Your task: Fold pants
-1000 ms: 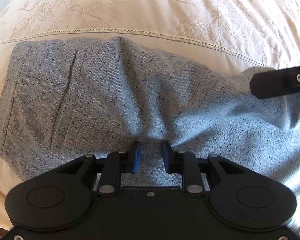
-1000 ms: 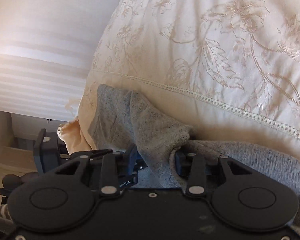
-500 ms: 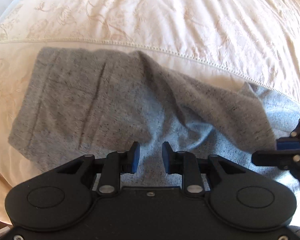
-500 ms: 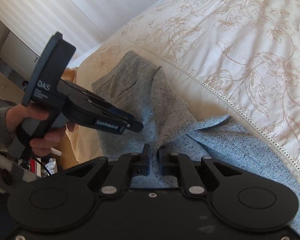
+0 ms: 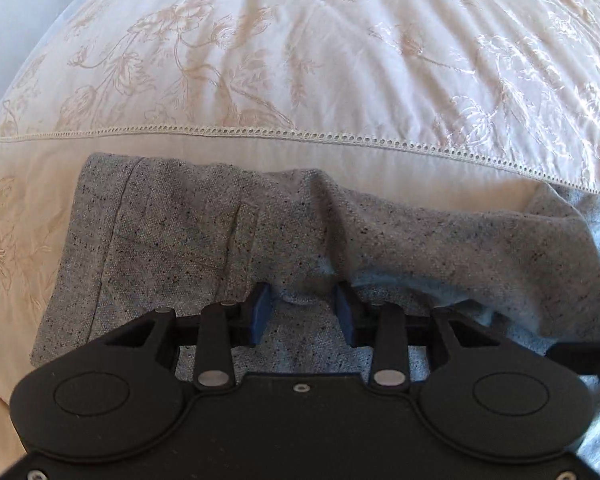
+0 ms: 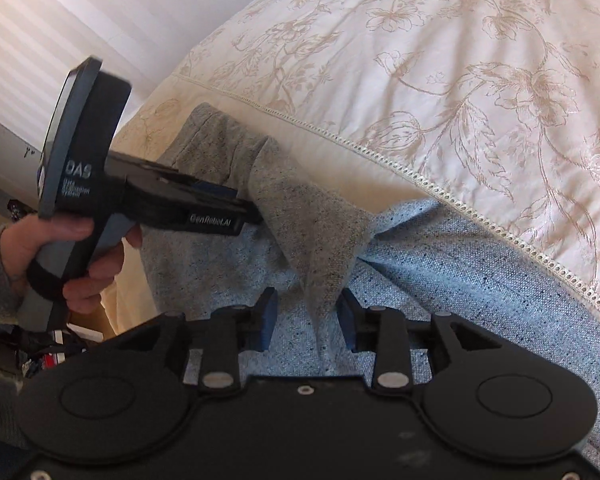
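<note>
— So, what do the pants look like on your screens?

— On my left wrist camera the pants (image 5: 284,236) are a grey fabric flecked with dark specks, lying on the bed (image 5: 300,60) just below the lace-trimmed seam of its cream floral cover. I can see a pocket seam on the left part, and a thick fold ridge runs across the cloth toward the right. The lower layer looks paler and bluish.

— And your left tool?

— My left hand-held gripper (image 5: 303,308) sits low over the cloth with its blue pads apart; a small bump of fabric lies between them, not pinched.

— The right one?

— My right hand-held gripper (image 6: 306,316) also has its jaws spread. A folded flap of the pants (image 6: 312,232) drapes down into the gap between the pads, which stand clear of it on both sides. From that camera I also see the left hand (image 6: 66,256) on the other tool's handle, with its fingers reaching into the cloth beside the flap.
</note>
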### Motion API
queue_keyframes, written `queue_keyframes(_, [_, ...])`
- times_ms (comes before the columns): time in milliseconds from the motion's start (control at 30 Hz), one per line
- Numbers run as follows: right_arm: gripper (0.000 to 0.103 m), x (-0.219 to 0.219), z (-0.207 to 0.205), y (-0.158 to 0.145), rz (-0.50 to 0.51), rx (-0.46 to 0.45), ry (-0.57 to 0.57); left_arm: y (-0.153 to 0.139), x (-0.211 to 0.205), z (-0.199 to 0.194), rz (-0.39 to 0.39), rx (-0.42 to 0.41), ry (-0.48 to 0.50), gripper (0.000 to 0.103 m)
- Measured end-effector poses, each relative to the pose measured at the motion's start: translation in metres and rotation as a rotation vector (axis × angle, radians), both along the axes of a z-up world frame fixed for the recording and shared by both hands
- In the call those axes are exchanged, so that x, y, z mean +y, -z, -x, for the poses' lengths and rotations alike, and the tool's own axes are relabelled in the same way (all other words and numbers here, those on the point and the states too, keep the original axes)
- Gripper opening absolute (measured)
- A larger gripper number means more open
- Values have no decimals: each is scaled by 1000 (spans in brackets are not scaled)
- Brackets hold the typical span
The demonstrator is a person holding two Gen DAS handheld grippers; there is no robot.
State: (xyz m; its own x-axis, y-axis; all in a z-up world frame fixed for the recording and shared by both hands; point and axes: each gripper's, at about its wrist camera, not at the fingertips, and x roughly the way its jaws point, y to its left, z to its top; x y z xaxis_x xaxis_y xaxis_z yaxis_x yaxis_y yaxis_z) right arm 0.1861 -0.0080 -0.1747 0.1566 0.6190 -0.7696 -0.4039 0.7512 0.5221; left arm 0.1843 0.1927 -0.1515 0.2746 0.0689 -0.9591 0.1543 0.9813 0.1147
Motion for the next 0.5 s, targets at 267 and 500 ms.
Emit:
queue_keyframes(267, [38, -21, -38, 14, -129, 120, 175, -20, 6, 12, 41, -28, 28, 47])
queue_keyframes(500, [38, -32, -56, 17, -173, 159, 237, -36, 13, 41, 48, -7, 55, 47])
